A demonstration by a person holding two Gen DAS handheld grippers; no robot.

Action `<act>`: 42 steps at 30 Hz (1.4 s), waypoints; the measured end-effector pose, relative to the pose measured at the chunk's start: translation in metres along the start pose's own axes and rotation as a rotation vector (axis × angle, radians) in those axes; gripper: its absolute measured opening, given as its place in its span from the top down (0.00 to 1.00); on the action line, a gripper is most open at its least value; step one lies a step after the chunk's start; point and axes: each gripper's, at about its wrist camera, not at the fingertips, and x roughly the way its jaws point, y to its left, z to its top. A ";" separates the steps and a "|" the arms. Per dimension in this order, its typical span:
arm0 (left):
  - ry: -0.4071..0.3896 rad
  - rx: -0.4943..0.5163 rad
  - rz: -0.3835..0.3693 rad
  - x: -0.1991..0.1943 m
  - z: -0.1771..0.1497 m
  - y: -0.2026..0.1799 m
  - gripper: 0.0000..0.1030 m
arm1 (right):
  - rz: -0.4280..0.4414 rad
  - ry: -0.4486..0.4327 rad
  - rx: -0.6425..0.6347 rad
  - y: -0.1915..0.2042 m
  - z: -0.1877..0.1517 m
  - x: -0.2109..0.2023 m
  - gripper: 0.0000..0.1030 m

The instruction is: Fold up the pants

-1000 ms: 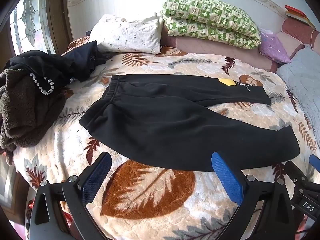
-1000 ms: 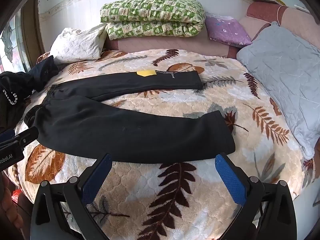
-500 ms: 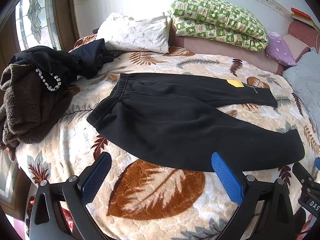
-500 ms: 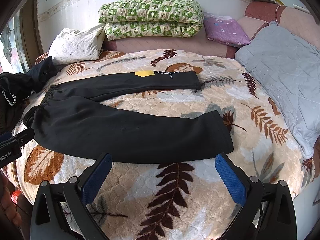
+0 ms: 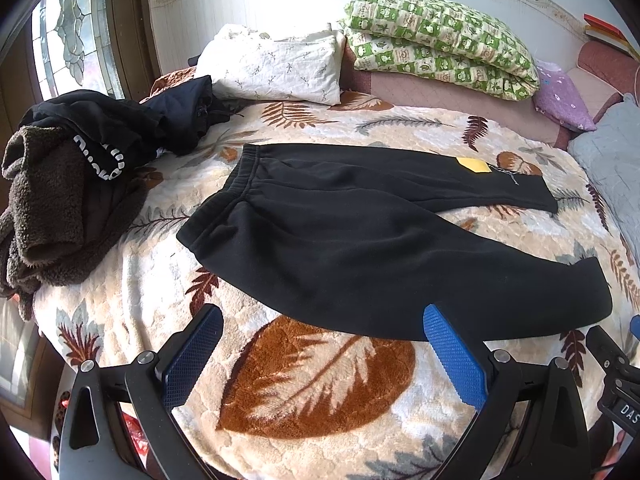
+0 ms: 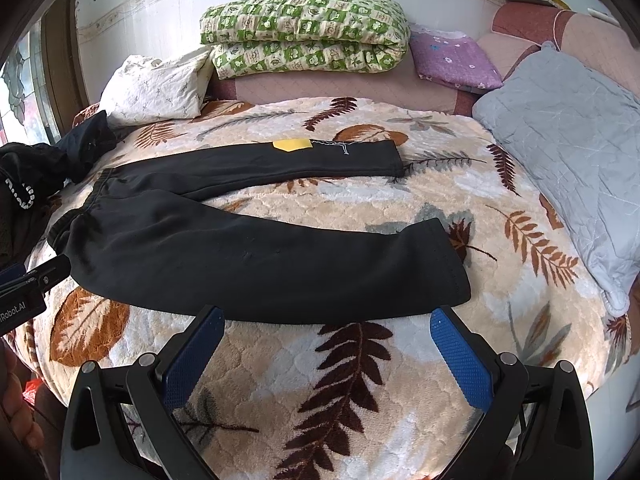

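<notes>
Black pants (image 5: pixel 360 240) spread flat on the blanket (image 5: pixel 312 380)
Both grippers — left (image 5: pixel 324 356), right (image 6: pixel 326 356) — hover just short of the near leg, fingers wide apart, empty.

A bed (image 5: pixel 320 380) under a cream blanket printed with brown leaves carries black pants (image 5: pixel 360 240) spread flat with legs splayed, a heap of dark clothes (image 5: pixel 72 168) at one edge, and a white pillow (image 5: pixel 276 68) at the head.
</notes>
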 end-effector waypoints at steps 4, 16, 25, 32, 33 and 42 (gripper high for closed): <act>0.002 0.000 -0.003 0.001 0.000 0.001 0.01 | -0.001 0.000 -0.003 0.001 -0.001 0.000 0.00; 0.005 0.006 -0.006 0.001 -0.001 0.000 0.01 | 0.003 0.006 -0.009 0.003 -0.002 0.001 0.00; 0.008 0.009 -0.009 0.000 -0.002 -0.001 0.01 | 0.003 0.008 -0.009 0.003 -0.003 0.001 0.00; 0.013 0.013 -0.013 0.001 -0.002 -0.002 0.01 | 0.003 0.010 -0.010 0.004 -0.003 0.002 0.00; 0.013 0.013 -0.012 0.001 -0.002 -0.002 0.01 | 0.003 0.010 -0.009 0.004 -0.003 0.002 0.00; 0.017 0.015 -0.014 0.001 -0.002 -0.001 0.01 | 0.006 0.017 -0.014 0.005 -0.004 0.004 0.00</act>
